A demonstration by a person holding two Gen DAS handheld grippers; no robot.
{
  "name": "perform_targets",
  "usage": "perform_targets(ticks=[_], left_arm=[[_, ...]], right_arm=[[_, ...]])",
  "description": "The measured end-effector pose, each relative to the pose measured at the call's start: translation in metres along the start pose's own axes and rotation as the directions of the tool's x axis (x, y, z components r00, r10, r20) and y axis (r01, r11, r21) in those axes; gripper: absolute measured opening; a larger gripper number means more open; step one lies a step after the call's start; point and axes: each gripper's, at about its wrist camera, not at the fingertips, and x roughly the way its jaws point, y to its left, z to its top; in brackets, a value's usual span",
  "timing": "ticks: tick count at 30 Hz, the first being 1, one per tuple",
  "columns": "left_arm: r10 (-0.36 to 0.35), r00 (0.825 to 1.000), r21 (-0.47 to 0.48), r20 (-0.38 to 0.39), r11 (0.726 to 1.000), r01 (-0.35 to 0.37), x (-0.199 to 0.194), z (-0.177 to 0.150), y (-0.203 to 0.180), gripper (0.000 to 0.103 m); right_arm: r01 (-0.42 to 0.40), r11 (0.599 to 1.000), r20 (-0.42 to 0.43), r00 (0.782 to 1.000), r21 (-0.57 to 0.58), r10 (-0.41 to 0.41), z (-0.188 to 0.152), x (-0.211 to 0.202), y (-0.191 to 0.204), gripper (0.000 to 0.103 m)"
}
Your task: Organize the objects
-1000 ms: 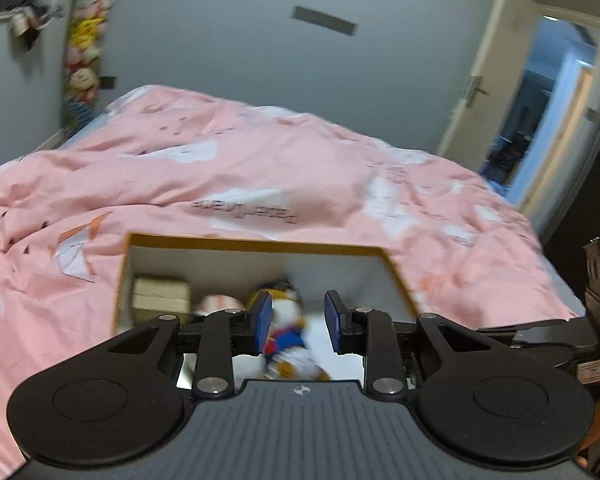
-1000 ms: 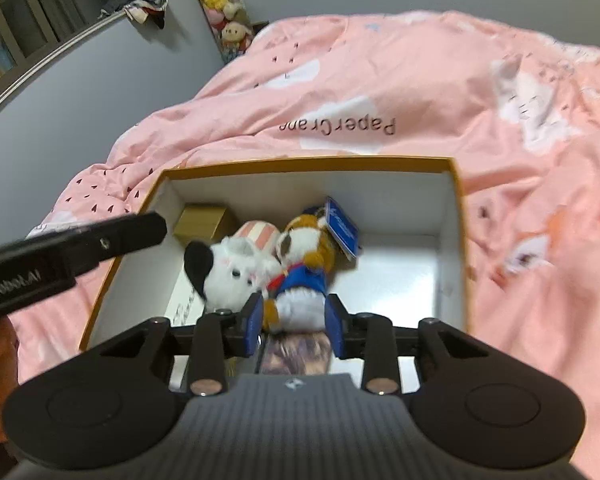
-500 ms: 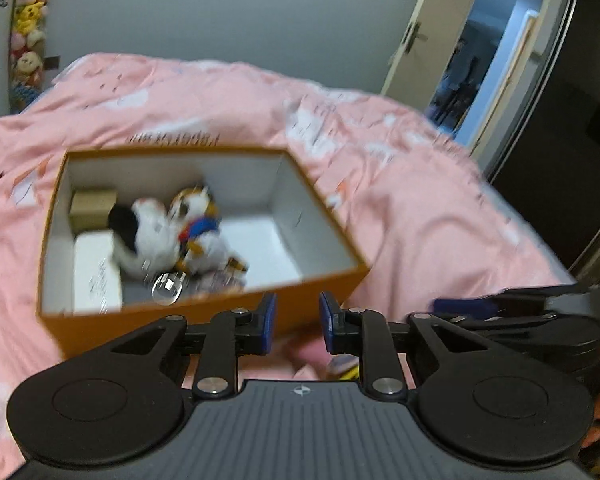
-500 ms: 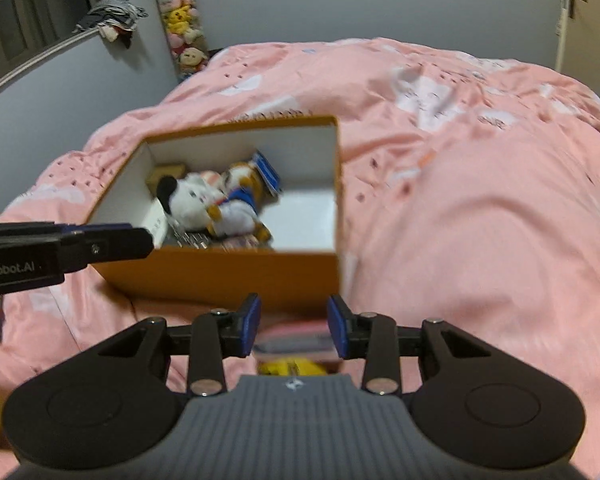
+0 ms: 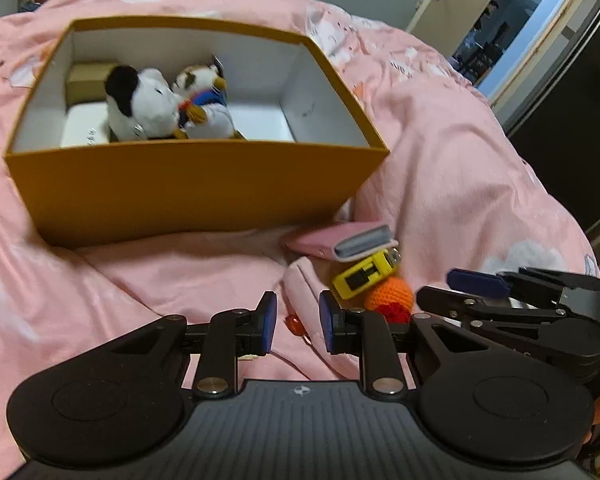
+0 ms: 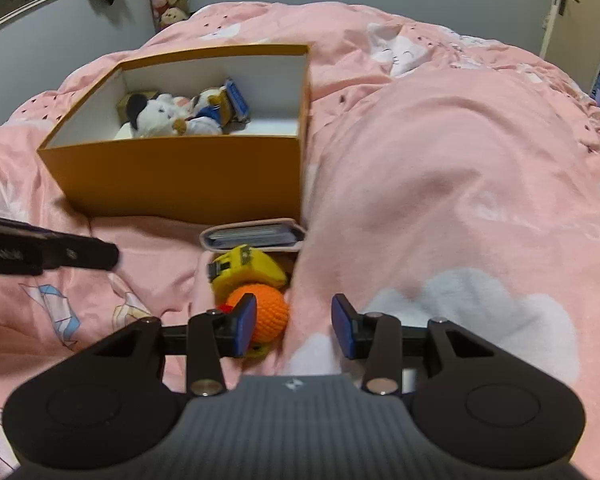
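Pink duvet (image 6: 460,184) covers the bed, door ajar at the far right. Orange box (image 5: 188,184) sits on it, open top, white inside. Inside: black-and-white plush (image 5: 140,104) beside a duck plush (image 5: 206,108), small tan carton (image 5: 86,80) in the far left corner, blue tag leaning behind the duck.

Versus a second ago: both cameras then looked straight down into the box; now they sit back and lower, with the box's near wall ahead and a pile in front of its right corner newly in sight. Pile: pink card case (image 6: 252,236) against the box wall, yellow tape measure (image 6: 246,270) just below it, orange knitted ball (image 6: 266,310) nearest, touching the tape measure.

Left gripper (image 5: 298,322) hangs over bare duvet, left of the pile; jaws have been closing, now narrow but with a gap, nothing between them.

Right gripper (image 6: 294,328) is over the fold right of the ball; jaws have just been opening and are spread wider than before. Left pad (image 6: 246,324) overlaps the ball in view; contact unclear, ball not gripped.
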Motion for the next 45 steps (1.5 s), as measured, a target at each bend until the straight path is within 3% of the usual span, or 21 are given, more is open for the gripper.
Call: perform_targets(ticks=[3,9,11,13,17,21,27,29,32,39,43,45], left_arm=[[0.002,1.0,-0.006,-0.007,1.0,-0.002,0.006,0.001,0.002,0.026],[0.021,1.0,-0.014,0.015,1.0,-0.021,0.012,0.013,0.005,0.026],[0.032,0.999,-0.004,0.014,0.999,-0.032,0.015,0.017,0.005,0.026],[0.066,0.998,-0.004,0.008,0.998,-0.066,0.017,0.021,0.006,0.026],[0.118,0.993,0.006,0.001,0.993,-0.118,0.019,0.026,0.011,0.026],[0.124,0.992,-0.008,-0.027,0.992,-0.125,0.027,0.027,0.017,0.026],[0.116,0.992,-0.022,-0.055,0.993,-0.117,0.032,0.023,0.024,0.026],[0.113,0.992,-0.024,-0.061,0.993,-0.114,0.033,0.022,0.025,0.026],[0.107,0.992,-0.03,-0.064,0.994,-0.109,0.031,0.02,0.027,0.026],[0.082,0.997,-0.059,-0.018,0.995,-0.082,0.014,0.02,0.029,0.026],[0.097,0.995,-0.104,0.018,0.99,-0.095,-0.006,0.022,0.035,0.026],[0.112,0.993,-0.136,0.033,0.985,-0.106,-0.015,0.022,0.042,0.026]], right_arm=[[-0.042,0.999,-0.011,0.999,-0.018,0.042,0.005,0.005,0.007,0.044],[-0.035,0.999,-0.003,0.999,-0.022,0.035,0.034,0.015,0.009,0.044],[-0.024,0.998,-0.008,1.0,-0.064,0.023,0.044,0.02,0.015,0.046],[-0.013,0.99,-0.036,0.999,-0.143,0.008,0.051,0.028,0.025,0.056],[0.022,0.942,-0.08,0.995,-0.334,-0.052,0.057,0.047,0.05,0.056],[-0.004,0.898,-0.143,0.988,-0.44,-0.065,0.061,0.065,0.065,0.056],[0.026,0.831,-0.197,0.967,-0.555,-0.162,0.059,0.091,0.072,0.055],[0.036,0.814,-0.197,0.963,-0.58,-0.182,0.056,0.094,0.072,0.052],[0.046,0.801,-0.168,0.969,-0.597,-0.181,0.055,0.086,0.073,0.037],[0.045,0.838,-0.108,0.987,-0.544,-0.123,0.067,0.05,0.068,0.025],[0.017,0.854,-0.051,0.997,-0.521,-0.051,0.075,0.025,0.081,0.02],[-0.04,0.867,-0.037,0.999,-0.497,0.025,0.076,0.014,0.092,0.019]])
